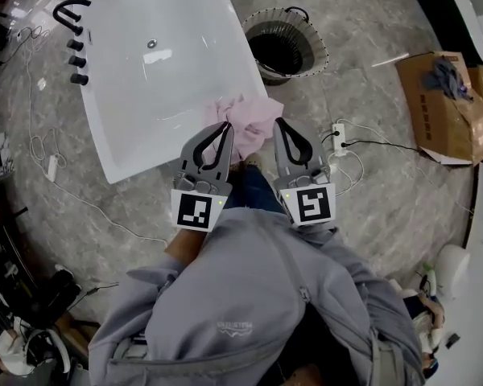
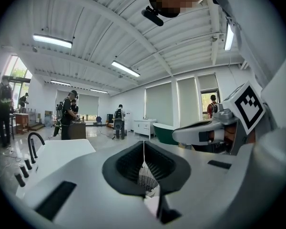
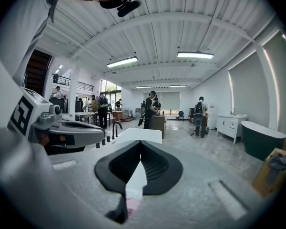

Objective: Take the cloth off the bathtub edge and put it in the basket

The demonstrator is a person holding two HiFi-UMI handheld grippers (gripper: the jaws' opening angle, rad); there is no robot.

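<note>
Both tools are clenched with nothing in them. The left tool (image 2: 144,145) shows its two dark jaws meeting along one thin seam in its own view, and the right tool (image 3: 139,144) shows the same.

Only the head view gives the layout. The pink cloth (image 1: 253,119) lies bunched on the near corner of the white bathtub (image 1: 113,155), between the two tool tips and just ahead of them. The left tip overlaps the cloth's left margin, but whether it touches cannot be told from above. From the cloth, the dark basket (image 1: 318,51) stands on the floor (image 1: 370,22) at about 1 o'clock, near the tub's side. A cardboard box (image 1: 435,111) sits well apart at 3 o'clock, and the black faucet (image 1: 71,10) at 10 o'clock.

The gripper views look level across a bright hall with people (image 3: 150,109) standing far off — none of which the head view takes in. Below the right tool's jaws only a pink scrap of the cloth shows under a white sliver of tub. Under the left tool's jaws a pale ribbed patch (image 2: 146,178) shows — too little of it to name.

A grey sweatshirt (image 1: 249,296) fills the head view at 6 o'clock, hiding both hands.
</note>
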